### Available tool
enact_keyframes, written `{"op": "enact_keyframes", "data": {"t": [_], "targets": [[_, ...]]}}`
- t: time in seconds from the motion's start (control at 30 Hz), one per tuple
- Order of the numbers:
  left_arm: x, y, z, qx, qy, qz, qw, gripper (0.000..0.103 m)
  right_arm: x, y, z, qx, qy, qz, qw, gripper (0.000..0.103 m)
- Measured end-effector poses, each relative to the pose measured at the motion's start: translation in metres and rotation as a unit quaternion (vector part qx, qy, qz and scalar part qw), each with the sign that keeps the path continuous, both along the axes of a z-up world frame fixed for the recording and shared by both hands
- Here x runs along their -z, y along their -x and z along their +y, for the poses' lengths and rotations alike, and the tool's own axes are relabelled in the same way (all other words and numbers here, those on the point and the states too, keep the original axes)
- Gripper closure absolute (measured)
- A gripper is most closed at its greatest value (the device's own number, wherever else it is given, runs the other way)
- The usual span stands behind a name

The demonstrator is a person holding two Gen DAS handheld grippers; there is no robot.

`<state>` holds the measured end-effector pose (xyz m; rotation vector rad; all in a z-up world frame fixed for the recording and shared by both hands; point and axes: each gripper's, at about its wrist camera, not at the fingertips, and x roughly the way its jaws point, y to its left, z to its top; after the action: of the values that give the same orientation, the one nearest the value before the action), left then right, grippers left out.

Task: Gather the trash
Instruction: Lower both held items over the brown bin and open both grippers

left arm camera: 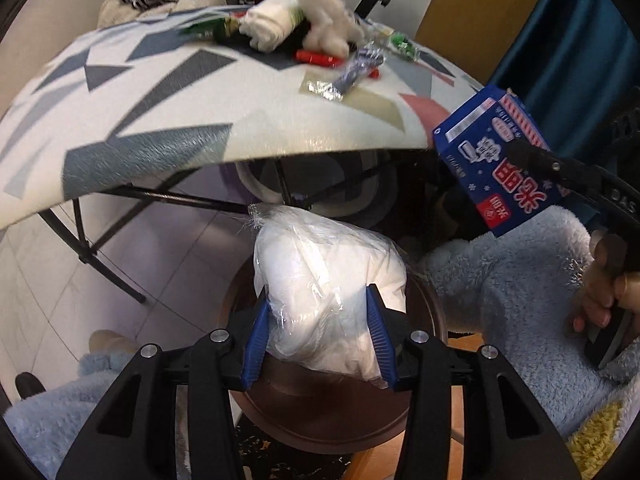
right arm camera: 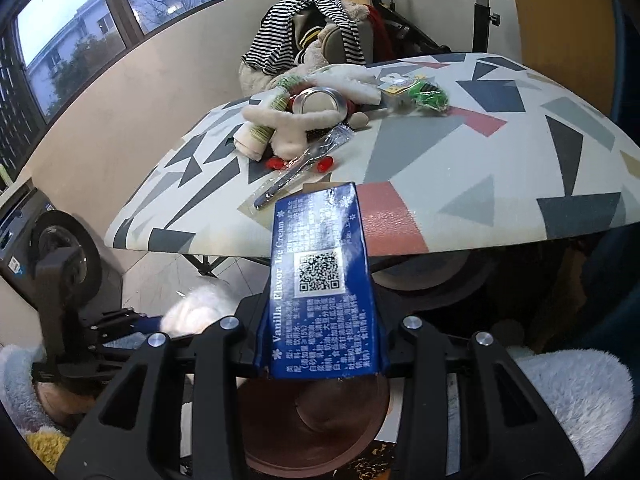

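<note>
Crinkled clear plastic fills my left wrist view: my left tool (left arm camera: 320,320) is clamped on a white bagged wad (left arm camera: 328,292), blue pads pressed into both its sides, held below the table (left arm camera: 256,120) edge and above a brown round bin (left arm camera: 332,420). I judge the wad light and soft; the film looks slippery, so a grip across the bulk, as now, should hold better than a pinch on the loose twisted end at the top. To the right, the blue ice cream box (left arm camera: 496,160) sits in my other tool, near the table's corner. On the table top lie more scraps: a red wrapper (left arm camera: 320,58), a crumpled foil wrapper (left arm camera: 344,80) and a pile of white cloth and plush (left arm camera: 304,24).

Through the right wrist view, my right tool (right arm camera: 320,336) is closed on the box (right arm camera: 320,280), fingers against its two long edges, with the QR panel facing the camera. It hangs in front of the table (right arm camera: 480,216) and over the same bin (right arm camera: 316,420). Thin card like this is stiff along its length but, I expect, crushes easily if empty, so the narrow edges are the right place to hold. Beyond it on the table I see a packaged plastic spoon (right arm camera: 300,168), a tin can (right arm camera: 320,100) lying end-on among the plush, and a green packet (right arm camera: 428,96). My left tool (right arm camera: 120,328) shows at lower left with the wad (right arm camera: 196,312), blurred.
</note>
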<state>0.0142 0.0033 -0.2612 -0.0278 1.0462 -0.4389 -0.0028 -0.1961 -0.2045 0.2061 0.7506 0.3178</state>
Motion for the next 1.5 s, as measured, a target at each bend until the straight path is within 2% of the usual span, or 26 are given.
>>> {"op": "enact_keyframes", "data": {"t": [0.17, 0.27, 0.4, 0.53, 0.63, 0.73, 0.93, 1.07, 1.3, 1.33, 1.37, 1.43, 1.5], "targets": [[0.009, -0.009, -0.007, -0.003, 0.013, 0.019, 0.9997, 0.058, 0.003, -0.002, 0.003, -0.008, 0.007, 0.004, 1.0, 0.062], [0.007, -0.008, -0.013, 0.003, 0.025, 0.022, 0.9994, 0.046, 0.004, -0.002, 0.006, -0.014, 0.011, 0.005, 1.0, 0.063], [-0.006, -0.006, -0.004, -0.017, 0.045, -0.009, 0.9988, 0.031, 0.004, 0.001, 0.01, -0.028, 0.018, 0.004, 0.999, 0.063], [-0.022, -0.002, 0.016, -0.06, 0.059, -0.042, 0.9956, 0.022, 0.006, 0.002, 0.016, -0.045, 0.017, 0.008, 0.999, 0.063], [-0.036, 0.004, 0.032, -0.099, 0.066, -0.073, 0.9902, 0.017, 0.009, 0.003, 0.03, -0.08, 0.027, 0.017, 0.996, 0.063], [-0.048, 0.01, 0.048, -0.139, 0.065, -0.101, 0.9829, 0.014, 0.018, 0.0, 0.045, -0.108, 0.05, 0.038, 0.992, 0.063], [-0.061, 0.014, 0.061, -0.175, 0.051, -0.134, 0.9741, 0.011, 0.049, -0.012, 0.078, -0.142, 0.112, 0.095, 0.979, 0.063], [-0.062, 0.015, 0.061, -0.179, 0.033, -0.142, 0.973, 0.011, 0.061, -0.015, 0.088, -0.148, 0.129, 0.111, 0.974, 0.063], [-0.062, 0.015, 0.056, -0.173, 0.024, -0.147, 0.9736, 0.01, 0.064, -0.01, 0.091, -0.163, 0.123, 0.1, 0.974, 0.06], [-0.061, 0.016, 0.056, -0.173, 0.023, -0.146, 0.9736, 0.01, 0.064, -0.01, 0.09, -0.166, 0.118, 0.098, 0.974, 0.057], [-0.061, 0.016, 0.056, -0.175, 0.022, -0.146, 0.9735, 0.01, 0.063, -0.011, 0.091, -0.171, 0.112, 0.094, 0.974, 0.042], [-0.061, 0.016, 0.056, -0.177, 0.018, -0.148, 0.9728, 0.01, 0.062, -0.01, 0.092, -0.171, 0.112, 0.087, 0.975, 0.018], [-0.061, 0.016, 0.057, -0.18, 0.013, -0.149, 0.9722, 0.01, 0.059, -0.009, 0.093, -0.169, 0.115, 0.082, 0.976, 0.012]]}}
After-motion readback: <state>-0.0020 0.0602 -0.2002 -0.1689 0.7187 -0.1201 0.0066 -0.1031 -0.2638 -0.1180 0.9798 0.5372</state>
